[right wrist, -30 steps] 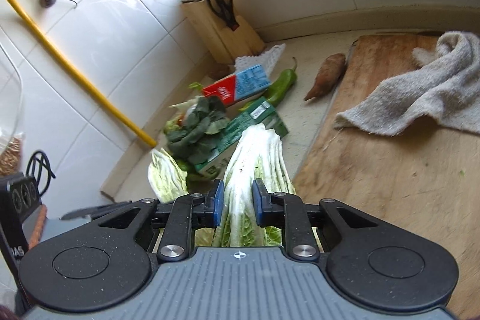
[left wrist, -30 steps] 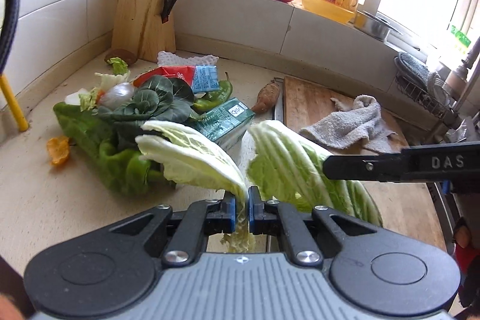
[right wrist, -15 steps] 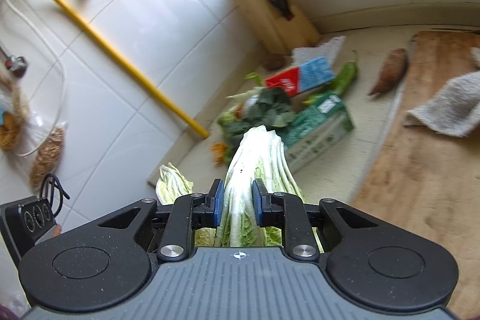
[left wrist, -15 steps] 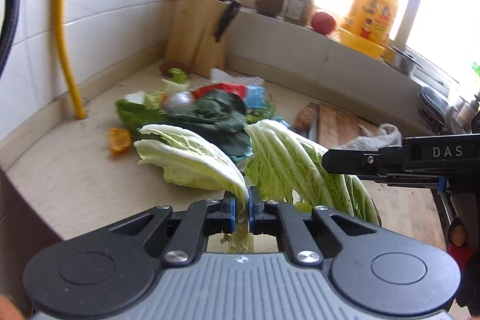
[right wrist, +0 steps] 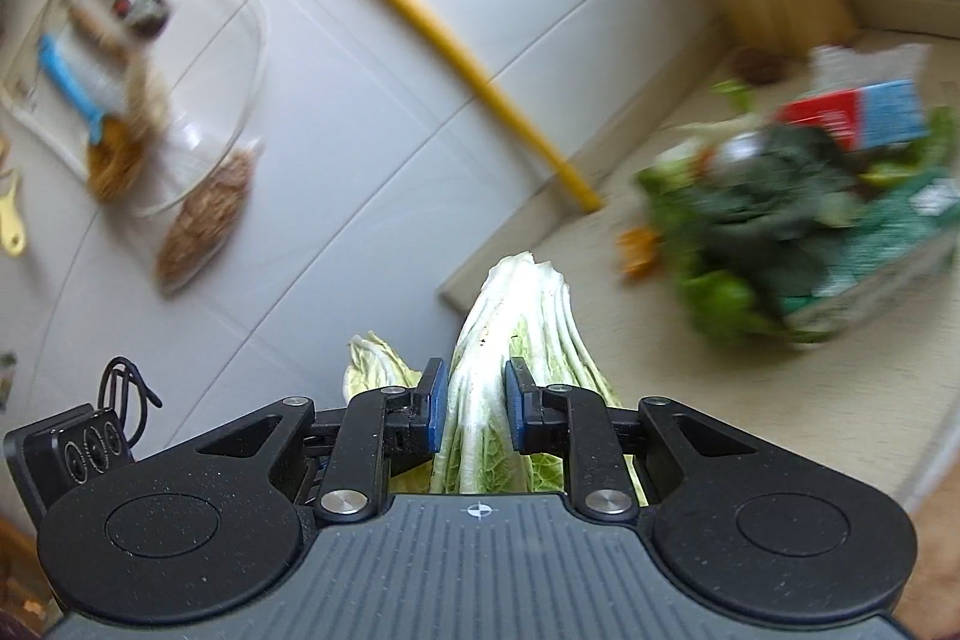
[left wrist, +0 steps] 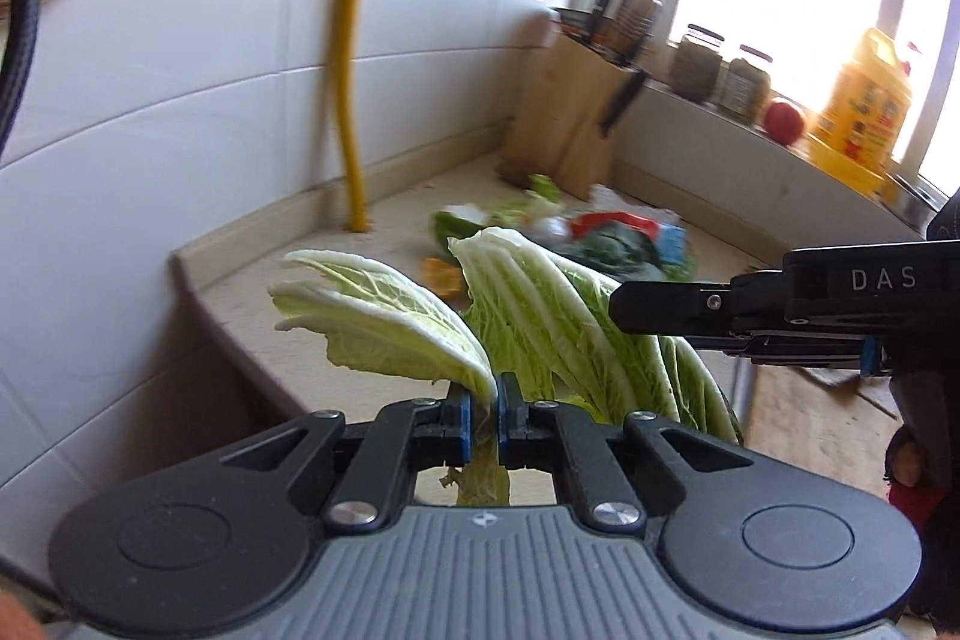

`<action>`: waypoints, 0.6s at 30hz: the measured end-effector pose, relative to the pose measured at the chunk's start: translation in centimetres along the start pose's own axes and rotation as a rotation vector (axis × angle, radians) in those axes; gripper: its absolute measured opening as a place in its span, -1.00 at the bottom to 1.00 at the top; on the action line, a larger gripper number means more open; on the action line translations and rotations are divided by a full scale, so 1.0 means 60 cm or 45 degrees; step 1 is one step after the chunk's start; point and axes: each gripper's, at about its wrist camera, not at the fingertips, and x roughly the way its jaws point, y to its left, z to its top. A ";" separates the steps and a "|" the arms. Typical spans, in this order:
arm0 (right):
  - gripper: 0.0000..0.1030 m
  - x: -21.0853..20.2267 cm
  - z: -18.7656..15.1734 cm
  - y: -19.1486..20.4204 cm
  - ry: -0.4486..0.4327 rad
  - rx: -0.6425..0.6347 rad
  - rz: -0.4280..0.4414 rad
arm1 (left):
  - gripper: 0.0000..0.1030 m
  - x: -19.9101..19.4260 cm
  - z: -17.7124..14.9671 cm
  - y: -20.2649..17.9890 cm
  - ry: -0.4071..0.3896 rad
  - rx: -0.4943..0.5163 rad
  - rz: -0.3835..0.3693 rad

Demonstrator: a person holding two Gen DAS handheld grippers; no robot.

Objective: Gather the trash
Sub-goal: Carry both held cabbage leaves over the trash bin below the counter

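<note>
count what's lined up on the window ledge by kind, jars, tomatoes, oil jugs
jars: 2, the left jar and the right jar
tomatoes: 1, the red tomato
oil jugs: 1, the yellow oil jug
total: 4

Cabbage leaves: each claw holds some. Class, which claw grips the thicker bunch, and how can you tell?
The right claw grips the thicker bunch, several ribbed stalks wedging its pads apart. The left claw pinches only a thin pale leaf, pads almost touching.
</note>
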 end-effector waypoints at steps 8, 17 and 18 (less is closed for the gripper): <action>-0.49 0.107 -0.003 0.069 0.184 -0.104 0.169 | -0.88 -0.045 -0.025 0.092 -0.020 -0.153 0.231; -0.49 0.249 -0.046 0.103 0.409 -0.150 0.200 | -0.87 -0.017 -0.077 0.174 0.109 -0.274 0.431; -0.49 0.264 -0.053 0.107 0.435 -0.161 0.197 | -0.87 -0.010 -0.082 0.181 0.130 -0.282 0.455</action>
